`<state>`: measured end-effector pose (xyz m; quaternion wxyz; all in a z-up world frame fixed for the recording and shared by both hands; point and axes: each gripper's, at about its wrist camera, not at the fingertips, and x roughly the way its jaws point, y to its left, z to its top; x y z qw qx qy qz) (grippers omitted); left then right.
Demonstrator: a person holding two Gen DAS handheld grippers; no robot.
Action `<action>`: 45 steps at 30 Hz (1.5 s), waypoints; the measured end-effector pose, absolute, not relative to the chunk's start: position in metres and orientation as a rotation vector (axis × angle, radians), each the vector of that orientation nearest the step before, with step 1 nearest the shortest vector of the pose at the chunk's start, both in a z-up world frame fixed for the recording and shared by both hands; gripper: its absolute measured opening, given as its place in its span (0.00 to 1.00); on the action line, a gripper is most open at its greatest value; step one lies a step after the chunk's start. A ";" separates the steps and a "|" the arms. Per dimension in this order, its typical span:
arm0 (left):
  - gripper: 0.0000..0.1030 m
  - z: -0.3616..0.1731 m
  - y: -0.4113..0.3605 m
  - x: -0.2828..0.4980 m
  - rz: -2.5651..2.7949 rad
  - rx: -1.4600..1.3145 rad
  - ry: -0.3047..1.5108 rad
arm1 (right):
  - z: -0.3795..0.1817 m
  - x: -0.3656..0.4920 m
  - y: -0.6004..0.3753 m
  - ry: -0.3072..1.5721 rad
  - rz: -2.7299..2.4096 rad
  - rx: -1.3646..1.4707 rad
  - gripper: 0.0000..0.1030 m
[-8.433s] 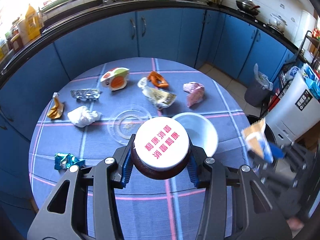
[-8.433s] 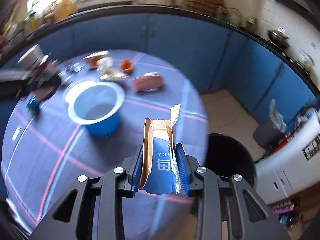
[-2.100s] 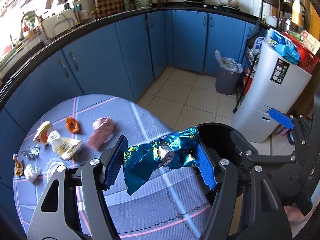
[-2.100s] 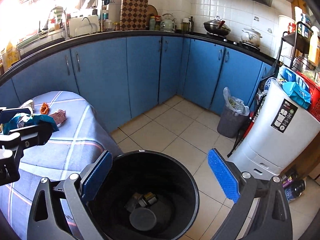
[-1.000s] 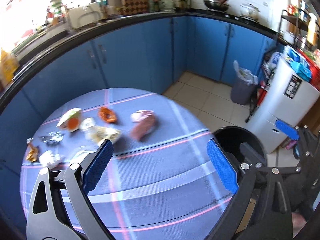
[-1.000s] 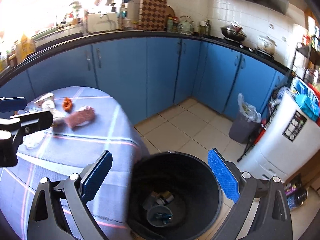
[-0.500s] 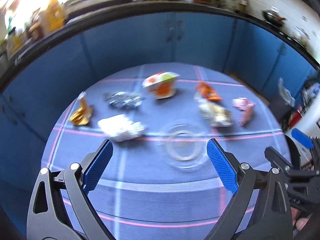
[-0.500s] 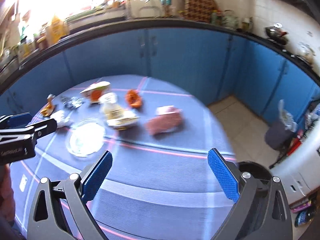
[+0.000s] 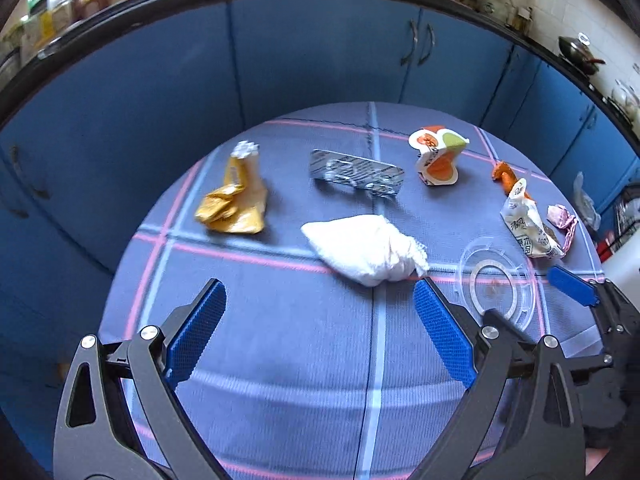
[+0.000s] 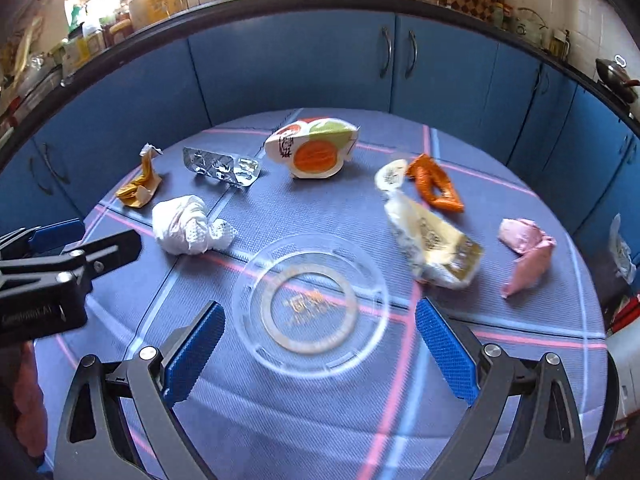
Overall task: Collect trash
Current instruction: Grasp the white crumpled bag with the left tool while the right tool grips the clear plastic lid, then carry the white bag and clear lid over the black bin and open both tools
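One crumpled white tissue wad lies just ahead of the left gripper, whose blue-padded jaws stand wide apart, empty.

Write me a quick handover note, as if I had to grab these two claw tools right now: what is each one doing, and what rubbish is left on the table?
Left gripper: open, holding nothing, aimed at the crumpled white tissue.
Right gripper: open, holding nothing, over the clear round plastic lid.
Left on the blue checked tablecloth: yellow crumpled wrapper, silver blister pack, orange-and-green paper carton, orange wrapper, cream printed packet, pink wrapper.
The bin is not in view now; all eight pieces need collecting.
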<state>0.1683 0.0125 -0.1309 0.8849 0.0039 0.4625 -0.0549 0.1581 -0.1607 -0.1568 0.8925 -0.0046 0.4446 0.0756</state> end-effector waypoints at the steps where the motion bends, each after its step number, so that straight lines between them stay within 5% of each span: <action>1: 0.91 -0.133 0.009 0.173 -0.122 0.018 0.962 | -0.159 0.161 -0.160 0.931 0.159 -0.003 0.91; 19: 0.89 -0.160 -0.021 0.212 -0.156 0.030 1.025 | -0.168 0.165 -0.170 0.887 0.084 -0.099 0.83; 23: 0.72 -0.162 -0.023 0.210 -0.135 0.039 1.025 | -0.163 0.159 -0.181 0.886 0.086 -0.076 0.83; 27: 0.36 -0.158 -0.026 0.204 -0.152 0.027 1.041 | -0.159 0.155 -0.187 0.878 0.088 -0.069 0.83; 45: 0.31 -0.094 -0.076 0.129 -0.254 0.067 0.907 | -0.095 0.073 -0.246 0.751 0.004 -0.048 0.83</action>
